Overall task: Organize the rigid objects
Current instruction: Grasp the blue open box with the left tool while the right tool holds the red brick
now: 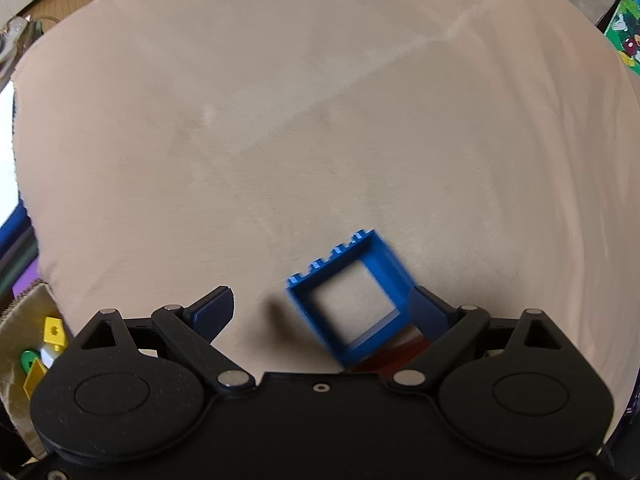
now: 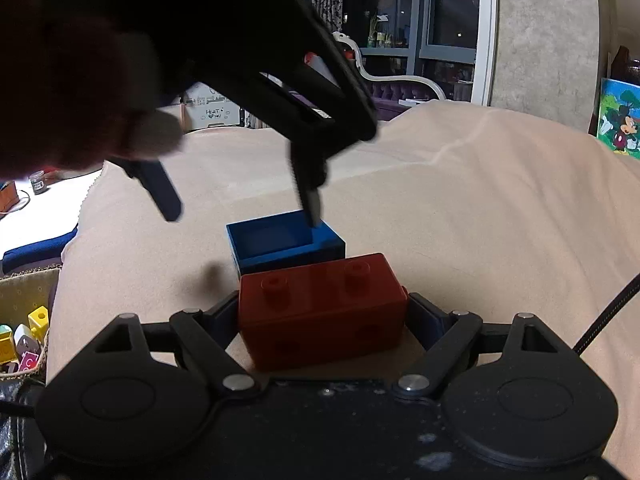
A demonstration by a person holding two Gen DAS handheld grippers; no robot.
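Note:
A blue hollow frame brick lies on the beige cloth, also seen in the right wrist view. My left gripper is open above it; its right finger touches the brick's right wall, its left finger stands apart. In the right wrist view the left gripper hangs over the blue brick. My right gripper is shut on a red brick, held just in front of the blue one. A bit of the red brick shows in the left wrist view.
A beige cloth covers the surface. A box of coloured toy blocks stands at the lower left, also in the left wrist view. A Mickey Mouse picture stands at the right edge.

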